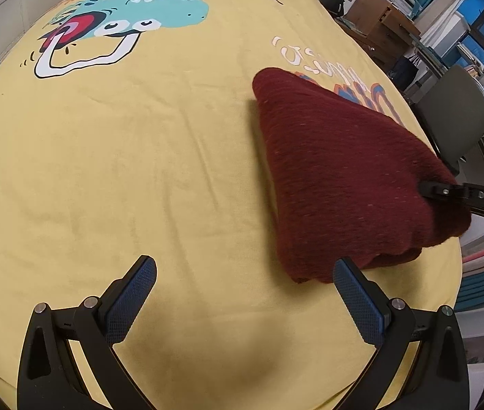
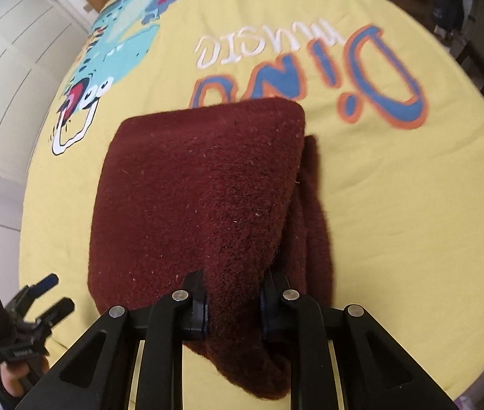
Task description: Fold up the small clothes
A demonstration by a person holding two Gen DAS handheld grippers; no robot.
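Right claw clenched on maroon cloth edge (left claw released).

Bare yellow sheet lies open left of the maroon cloth.

The dark red fuzzy knit garment looks woolly, matt and flecked with pale lint; the yellow printed cotton sheet beneath is smooth, matt, faintly creased; the left gripper is matt black plastic with textured blue pads and shiny metal rivets.
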